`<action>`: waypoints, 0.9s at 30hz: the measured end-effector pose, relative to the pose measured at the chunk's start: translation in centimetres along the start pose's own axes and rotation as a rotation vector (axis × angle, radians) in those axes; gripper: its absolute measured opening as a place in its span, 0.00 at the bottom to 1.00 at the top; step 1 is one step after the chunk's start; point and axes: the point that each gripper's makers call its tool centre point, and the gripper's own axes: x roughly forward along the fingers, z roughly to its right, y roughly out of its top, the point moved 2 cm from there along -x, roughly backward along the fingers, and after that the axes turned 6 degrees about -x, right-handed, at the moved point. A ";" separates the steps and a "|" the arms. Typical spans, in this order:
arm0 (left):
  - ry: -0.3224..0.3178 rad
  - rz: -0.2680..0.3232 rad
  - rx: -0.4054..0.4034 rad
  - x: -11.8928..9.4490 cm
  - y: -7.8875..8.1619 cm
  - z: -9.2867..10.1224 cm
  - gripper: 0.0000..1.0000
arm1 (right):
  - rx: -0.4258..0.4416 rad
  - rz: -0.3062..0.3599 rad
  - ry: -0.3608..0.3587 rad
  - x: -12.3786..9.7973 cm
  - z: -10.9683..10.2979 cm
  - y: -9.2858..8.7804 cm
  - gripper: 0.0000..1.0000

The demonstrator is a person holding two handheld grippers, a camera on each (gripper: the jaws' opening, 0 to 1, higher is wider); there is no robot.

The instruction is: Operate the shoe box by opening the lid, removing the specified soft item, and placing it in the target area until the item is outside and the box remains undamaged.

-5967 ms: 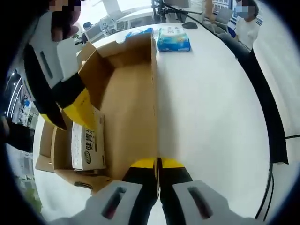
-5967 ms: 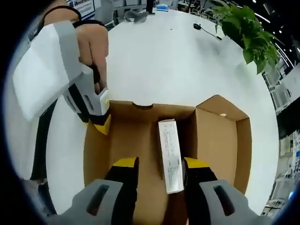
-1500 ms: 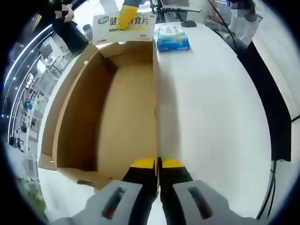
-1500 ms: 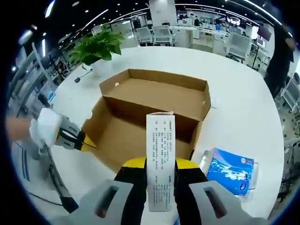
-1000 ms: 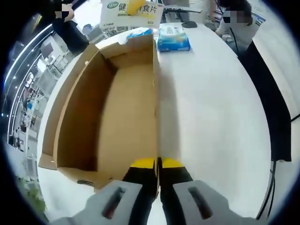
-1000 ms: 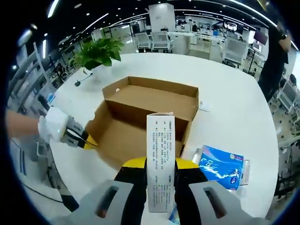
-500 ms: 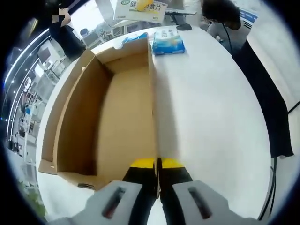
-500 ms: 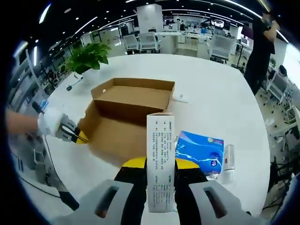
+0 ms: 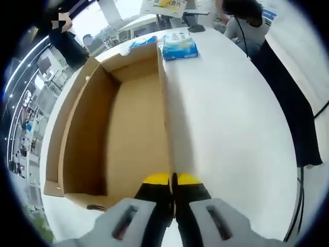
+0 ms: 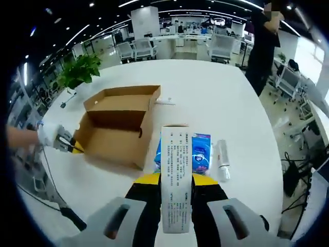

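Clamped on the thin cardboard side wall of the open shoe box (image 9: 133, 128), the left gripper (image 9: 172, 180) sits at 6 o'clock. Right gripper (image 10: 175, 181) grasps a slim white printed carton (image 10: 175, 177) upright, above the glossy white table (image 10: 205, 98). At 12 o'clock beyond it lies a crinkly blue tissue pack (image 10: 200, 149).

The left hand-held gripper (image 9: 172, 180) has its jaws pressed together, while the right hand-held gripper (image 10: 175, 180) is clamped tight.
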 end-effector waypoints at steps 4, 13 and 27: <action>-0.013 0.007 -0.011 0.1 0.1 -0.3 0.00 | 0.015 -0.012 -0.042 -0.9 1.7 -1.2 0.18; -0.020 -0.009 0.086 0.1 0.2 0.1 0.00 | 0.041 -0.041 -0.105 -2.8 4.7 -3.5 0.18; -0.039 -0.019 0.143 0.0 0.2 0.3 0.01 | 0.041 -0.122 -0.137 -2.7 7.3 -7.9 0.19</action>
